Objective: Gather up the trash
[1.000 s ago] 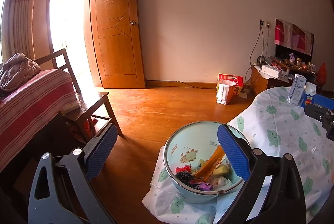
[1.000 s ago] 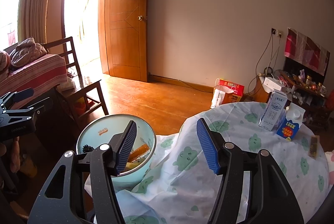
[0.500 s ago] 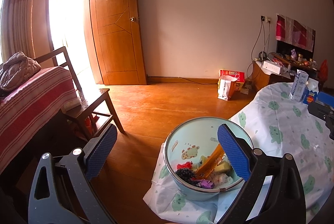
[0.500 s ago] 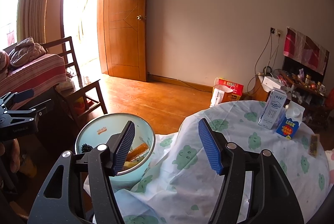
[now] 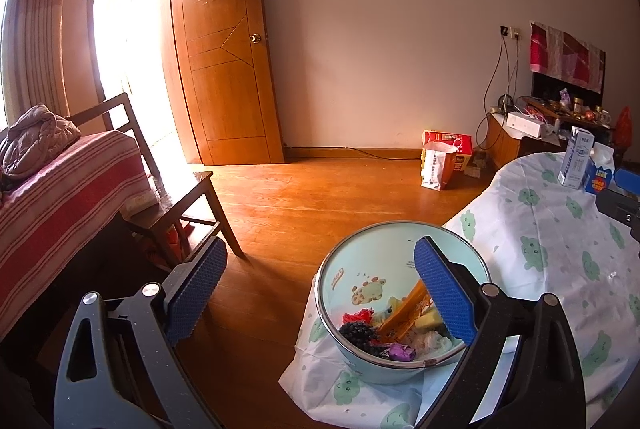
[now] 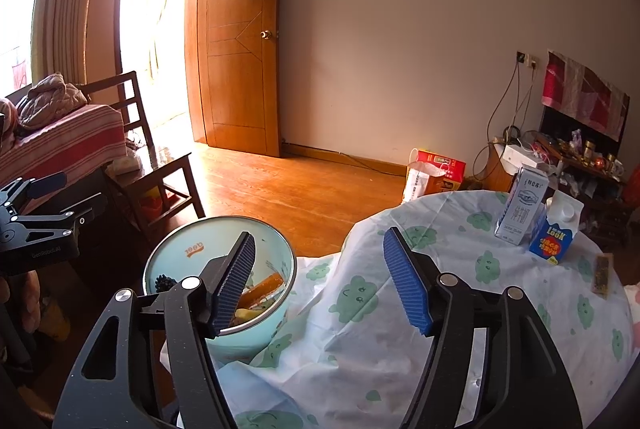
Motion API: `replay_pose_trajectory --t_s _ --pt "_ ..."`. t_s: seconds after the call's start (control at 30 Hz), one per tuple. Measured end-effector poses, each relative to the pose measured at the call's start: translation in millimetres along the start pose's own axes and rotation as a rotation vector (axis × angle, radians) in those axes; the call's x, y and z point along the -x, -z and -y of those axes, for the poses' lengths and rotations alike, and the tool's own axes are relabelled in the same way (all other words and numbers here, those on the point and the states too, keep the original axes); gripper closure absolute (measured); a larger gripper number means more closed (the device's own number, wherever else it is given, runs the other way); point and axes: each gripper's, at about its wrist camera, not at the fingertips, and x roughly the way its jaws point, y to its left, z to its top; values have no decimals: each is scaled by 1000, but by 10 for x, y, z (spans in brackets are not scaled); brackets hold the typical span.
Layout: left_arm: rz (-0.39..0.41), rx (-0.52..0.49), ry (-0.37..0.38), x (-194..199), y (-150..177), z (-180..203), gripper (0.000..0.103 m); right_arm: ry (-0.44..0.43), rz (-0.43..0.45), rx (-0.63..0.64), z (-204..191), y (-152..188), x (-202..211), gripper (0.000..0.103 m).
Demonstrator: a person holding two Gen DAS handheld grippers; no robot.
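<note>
A pale blue round bin (image 5: 376,261) stands beside the table and holds an orange wrapper (image 5: 404,313), a black berry cluster (image 5: 358,333) and a purple wrapper (image 5: 398,351). My left gripper (image 5: 320,261) is open just above it, with its right finger over the bin and nothing gripped. In the right wrist view the bin (image 6: 192,241) is at lower left. My right gripper (image 6: 319,241) hangs over the table's edge; its jaws are opening with nothing between them. A white milk carton (image 6: 520,209), a blue carton (image 6: 554,235) and a brown bar wrapper (image 6: 602,275) lie on the table.
The round table (image 6: 460,309) wears a white cloth with green prints that drapes under the bin. A wooden chair (image 5: 188,197) and a striped bed (image 5: 60,189) stand left. A paper bag (image 5: 438,169) sits on the wood floor near a cluttered cabinet (image 5: 520,133).
The right gripper's jaws have spread a little wider. The left gripper has shifted only slightly over the bin and stays open.
</note>
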Motion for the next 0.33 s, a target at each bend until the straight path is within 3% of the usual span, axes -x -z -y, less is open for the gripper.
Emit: replay_pose_trajectory --t_s 0.23,0.33 --pt "-22 7 21 -19 5 14 7 68 6 -17 297 44 46 29" --pt "-26 7 24 -36 21 27 7 149 -31 -35 640 151 11 26"
